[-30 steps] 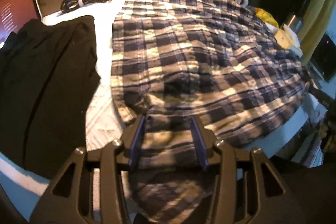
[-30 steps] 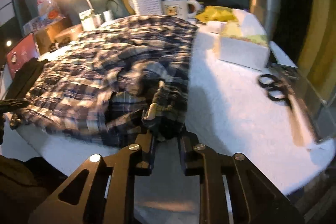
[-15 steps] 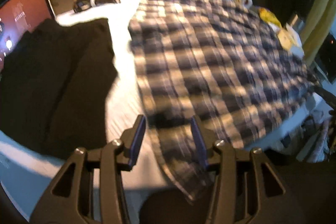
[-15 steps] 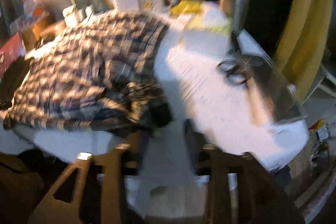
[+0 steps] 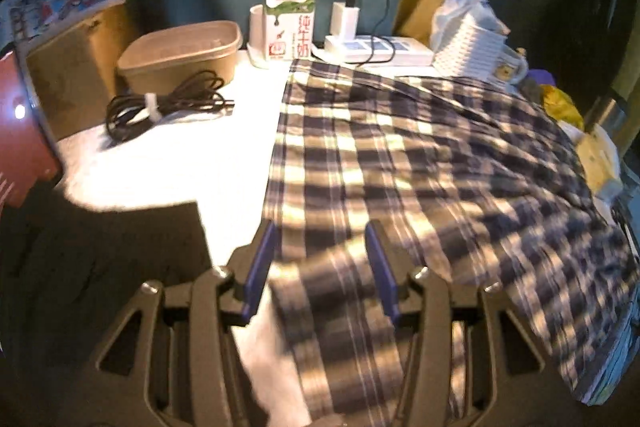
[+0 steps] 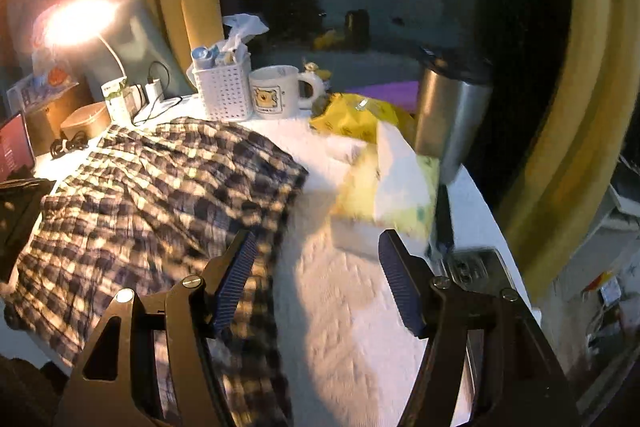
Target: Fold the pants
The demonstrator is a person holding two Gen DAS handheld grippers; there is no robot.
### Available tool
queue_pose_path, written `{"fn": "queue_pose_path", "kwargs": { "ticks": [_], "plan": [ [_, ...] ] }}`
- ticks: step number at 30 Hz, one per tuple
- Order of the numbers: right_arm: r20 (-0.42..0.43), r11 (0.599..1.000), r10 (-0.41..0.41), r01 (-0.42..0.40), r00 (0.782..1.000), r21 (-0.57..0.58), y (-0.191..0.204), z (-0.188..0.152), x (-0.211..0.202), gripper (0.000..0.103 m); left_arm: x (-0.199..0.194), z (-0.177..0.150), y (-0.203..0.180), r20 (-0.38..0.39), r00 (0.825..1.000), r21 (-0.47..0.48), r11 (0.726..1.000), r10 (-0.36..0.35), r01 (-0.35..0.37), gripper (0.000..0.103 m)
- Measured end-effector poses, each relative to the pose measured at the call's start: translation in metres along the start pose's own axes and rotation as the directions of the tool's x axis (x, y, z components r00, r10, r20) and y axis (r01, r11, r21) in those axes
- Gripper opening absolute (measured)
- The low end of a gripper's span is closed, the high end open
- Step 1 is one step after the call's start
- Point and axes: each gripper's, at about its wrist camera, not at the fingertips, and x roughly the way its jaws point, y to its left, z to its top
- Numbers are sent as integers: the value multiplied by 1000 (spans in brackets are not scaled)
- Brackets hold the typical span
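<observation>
The plaid pants (image 5: pixel 400 163) lie spread over the white table (image 5: pixel 224 167), one end hanging over the near edge. My left gripper (image 5: pixel 322 259) is open, its blue pads either side of the cloth's near left part, not pinching it. In the right wrist view the pants (image 6: pixel 160 195) lie left of centre. My right gripper (image 6: pixel 316 275) is wide open above the white table (image 6: pixel 340 307), its left finger (image 6: pixel 236 275) over the pants' right edge, holding nothing.
A black garment (image 5: pixel 100 267) lies left of the pants. At the back stand a coiled cable (image 5: pixel 164 103), tub (image 5: pixel 180 51), milk carton (image 5: pixel 290 23) and charger strip (image 5: pixel 376 47). On the right are a tissue box (image 6: pixel 392 195), mug (image 6: pixel 276 95), basket (image 6: pixel 224 91), steel flask (image 6: pixel 448 115) and lit lamp (image 6: pixel 76 23).
My right gripper let go of the bunched pants end and opened wide, moving forward. My left gripper stayed open and moved forward along the pants' left side.
</observation>
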Motion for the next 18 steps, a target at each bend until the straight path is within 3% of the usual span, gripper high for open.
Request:
{"fn": "queue_pose_path", "kwargs": {
  "ticks": [8, 13, 16, 18],
  "plan": [
    [-70, 998, 59, -57, 996, 31, -1, 30, 73, 68, 67, 29, 15, -132, 989, -7, 998, 62, -63, 47],
    [-102, 995, 91, -86, 991, 53, 2, 51, 113, 68, 74, 25, 12, -105, 994, 35, 999, 41, -37, 46],
    [-103, 994, 102, -99, 989, 34, 10, 59, 124, 68, 71, 14, 5, -84, 995, 77, 996, 51, -45, 18],
    [-108, 994, 108, -106, 988, 21, 17, 63, 131, 68, 66, 5, 5, -83, 996, 61, 997, 44, -38, 9]
  ]
}}
